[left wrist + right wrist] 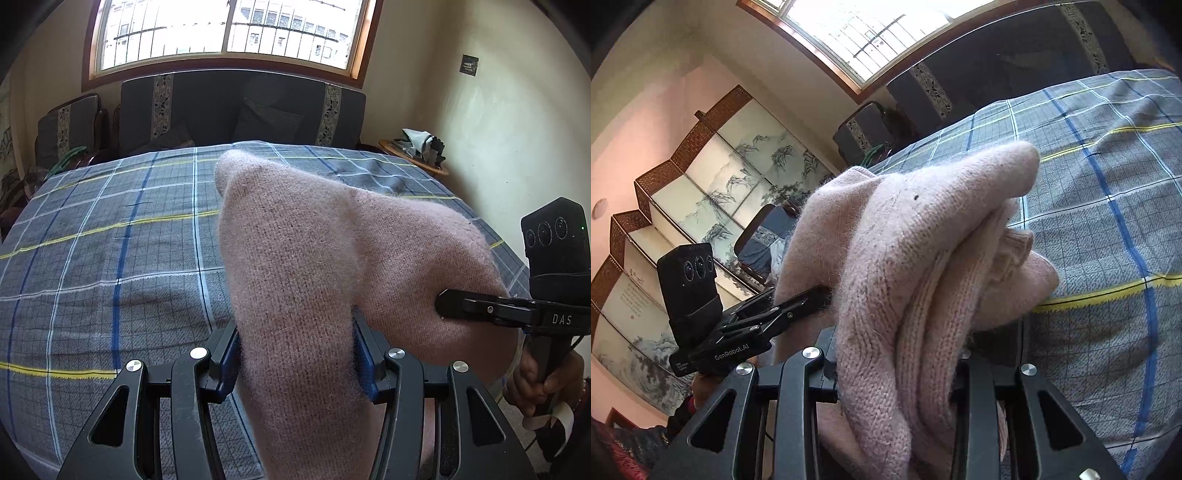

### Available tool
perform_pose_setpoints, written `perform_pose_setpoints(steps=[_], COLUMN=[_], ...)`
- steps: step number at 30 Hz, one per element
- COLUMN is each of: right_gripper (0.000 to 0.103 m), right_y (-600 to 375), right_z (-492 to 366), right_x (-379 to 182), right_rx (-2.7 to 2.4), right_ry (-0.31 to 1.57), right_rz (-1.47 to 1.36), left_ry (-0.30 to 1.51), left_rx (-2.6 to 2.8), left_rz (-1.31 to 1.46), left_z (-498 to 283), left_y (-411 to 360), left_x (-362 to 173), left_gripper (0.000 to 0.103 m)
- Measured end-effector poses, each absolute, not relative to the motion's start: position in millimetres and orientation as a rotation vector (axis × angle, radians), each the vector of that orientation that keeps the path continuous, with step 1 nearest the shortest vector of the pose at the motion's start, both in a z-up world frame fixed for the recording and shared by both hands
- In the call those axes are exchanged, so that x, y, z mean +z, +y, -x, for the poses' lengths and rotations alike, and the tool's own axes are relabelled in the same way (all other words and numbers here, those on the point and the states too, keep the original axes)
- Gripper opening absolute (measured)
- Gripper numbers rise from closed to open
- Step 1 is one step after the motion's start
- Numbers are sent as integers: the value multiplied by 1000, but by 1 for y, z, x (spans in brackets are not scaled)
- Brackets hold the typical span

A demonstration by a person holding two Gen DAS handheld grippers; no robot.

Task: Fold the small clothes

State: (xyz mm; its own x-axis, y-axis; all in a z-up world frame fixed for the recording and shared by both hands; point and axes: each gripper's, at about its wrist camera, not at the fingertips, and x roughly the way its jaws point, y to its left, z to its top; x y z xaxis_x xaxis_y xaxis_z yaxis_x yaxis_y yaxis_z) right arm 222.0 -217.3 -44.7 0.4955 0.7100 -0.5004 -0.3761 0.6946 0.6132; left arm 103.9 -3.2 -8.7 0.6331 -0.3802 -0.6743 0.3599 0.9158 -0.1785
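Note:
A fuzzy pink knitted garment (306,258) hangs in the air above the plaid bedspread (110,240). My left gripper (297,354) is shut on a bunched part of it. My right gripper (897,362) is shut on another thick fold of the same garment (905,258). In the left wrist view the right gripper (443,304) comes in from the right with its fingers pressed into the knit. In the right wrist view the left gripper (822,295) comes in from the left and pinches the garment's far edge. The two grippers are close together.
The bedspread (1108,184) covers a wide flat surface. Dark cushioned sofas (240,110) stand behind it under a window. A small round side table (413,155) with cloth on it is at the back right. A painted folding screen (701,206) stands at the left.

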Motion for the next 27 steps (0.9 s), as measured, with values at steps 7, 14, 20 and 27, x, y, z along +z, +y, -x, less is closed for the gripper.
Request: perform_pose_setpoints(steps=[7, 14, 20, 27], right_gripper=[31, 31, 31, 34], right_y=[-216, -219, -218, -209], right_z=[-223, -223, -218, -209], right_x=[-67, -80, -83, -79], right_rx=[675, 665, 649, 608], right_ry=[835, 860, 863, 829], right_rz=[-458, -490, -487, -400], left_ry=[797, 788, 768, 731], left_rx=[-410, -397, -377, -328], left_rz=[32, 28, 11, -13], left_z=[-105, -105, -104, -99], left_y=[-2, -3, -6, -7], left_x=[-33, -44, -48, -51], left_gripper=[52, 53, 54, 63])
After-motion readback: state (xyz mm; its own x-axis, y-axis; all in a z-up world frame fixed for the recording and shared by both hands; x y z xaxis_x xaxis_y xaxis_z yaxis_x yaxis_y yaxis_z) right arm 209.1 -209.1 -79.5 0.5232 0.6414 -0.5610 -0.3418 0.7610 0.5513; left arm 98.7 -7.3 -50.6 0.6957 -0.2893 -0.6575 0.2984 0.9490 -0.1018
